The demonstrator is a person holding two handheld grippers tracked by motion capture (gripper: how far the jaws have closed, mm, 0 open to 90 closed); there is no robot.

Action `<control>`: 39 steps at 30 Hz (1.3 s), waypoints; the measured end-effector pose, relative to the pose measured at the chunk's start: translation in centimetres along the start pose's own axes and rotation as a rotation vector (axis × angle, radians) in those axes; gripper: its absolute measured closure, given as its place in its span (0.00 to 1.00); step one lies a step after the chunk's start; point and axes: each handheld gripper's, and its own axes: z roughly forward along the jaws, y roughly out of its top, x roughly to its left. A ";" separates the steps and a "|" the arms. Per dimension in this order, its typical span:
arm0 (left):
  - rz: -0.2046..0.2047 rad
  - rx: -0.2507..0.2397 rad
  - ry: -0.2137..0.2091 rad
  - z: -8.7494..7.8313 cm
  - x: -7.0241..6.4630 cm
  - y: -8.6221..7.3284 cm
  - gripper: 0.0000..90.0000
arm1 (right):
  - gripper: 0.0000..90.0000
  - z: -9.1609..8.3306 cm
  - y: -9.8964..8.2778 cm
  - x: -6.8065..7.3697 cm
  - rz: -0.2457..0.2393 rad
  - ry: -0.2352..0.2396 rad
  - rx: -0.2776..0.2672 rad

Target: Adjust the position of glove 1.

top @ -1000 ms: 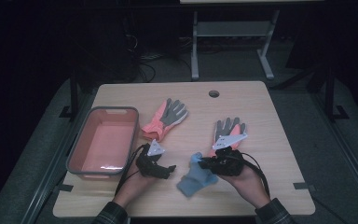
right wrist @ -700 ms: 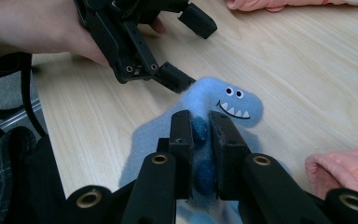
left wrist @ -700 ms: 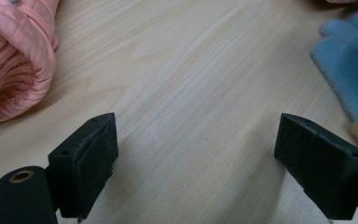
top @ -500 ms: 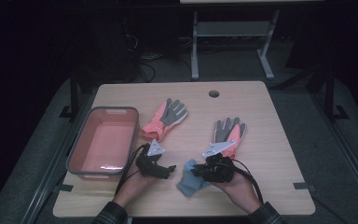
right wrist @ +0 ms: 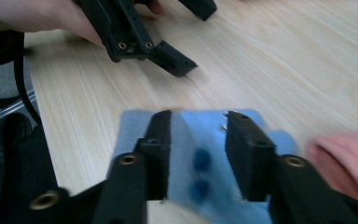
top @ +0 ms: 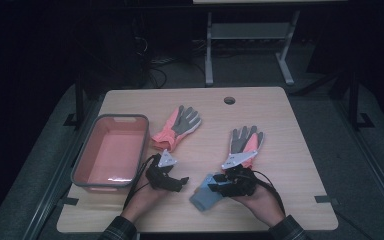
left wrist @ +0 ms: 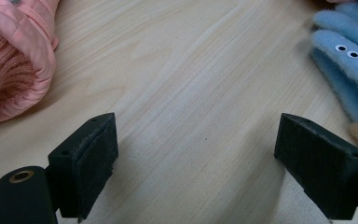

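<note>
Right gripper point(top: 219, 184) low over the table point(top: 300, 150), wrist laid flat near the front edge, jaws aimed leftward toward the other hand. Jaws just been opening, standing part-way apart now, with the blue glove point(top: 203, 196) between and under them; pads off the cloth in the right gripper view, a gap on both sides, so released rather than pinching. Two dark blue dots on the glove point(right wrist: 200, 172) sitting right between the fingers point(right wrist: 161, 140). Picture a bit blurred there.

Left gripper point(top: 179, 181) resting low too, forearm coming in from the bottom edge, jaws pointing right toward the blue glove. Spread wide in the left gripper view, bare wood between the pads point(left wrist: 95, 163), nothing gripped. Blue glove point(left wrist: 349, 70) off past the right-hand finger, googly eyes showing; pink cuff of the orange glove point(left wrist: 14, 60) off past the left-hand finger.

Beyond the left gripper's fingers, the orange glove point(top: 177, 127) lying flat, grey palm up. Second orange glove point(top: 245, 142) just behind the right gripper. Pink bin point(top: 82, 165) close by on the outer side of the left hand point(top: 142, 197).
</note>
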 end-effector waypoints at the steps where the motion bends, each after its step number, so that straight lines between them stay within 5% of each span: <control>1: -0.001 0.000 0.000 0.0 0.0 0.0 0.14 | 0.77 -0.3 -0.2 -0.2 -0.002 0.002 -0.001; 6: 0.000 0.000 0.000 0.0 0.0 0.0 0.14 | 0.96 -1.5 -1.6 -0.9 -0.049 -0.002 0.031; 18: 0.012 0.014 -0.012 0.0 -0.2 0.3 0.15 | 0.99 -2.9 -4.3 -1.9 -0.059 -0.048 0.053; 25: 0.036 0.026 -0.014 -0.3 -0.5 0.6 0.15 | 0.77 -4.0 -6.2 -3.6 -0.036 -0.116 0.021; 28: 0.038 0.022 -0.024 -0.5 -0.9 0.8 0.15 | 0.61 -4.9 -7.1 -4.8 -0.014 -0.159 -0.015; 39: 0.030 -0.012 -0.083 -2.1 -2.3 2.7 0.15 | 0.26 -5.5 -9.8 -7.6 0.033 -0.266 -0.012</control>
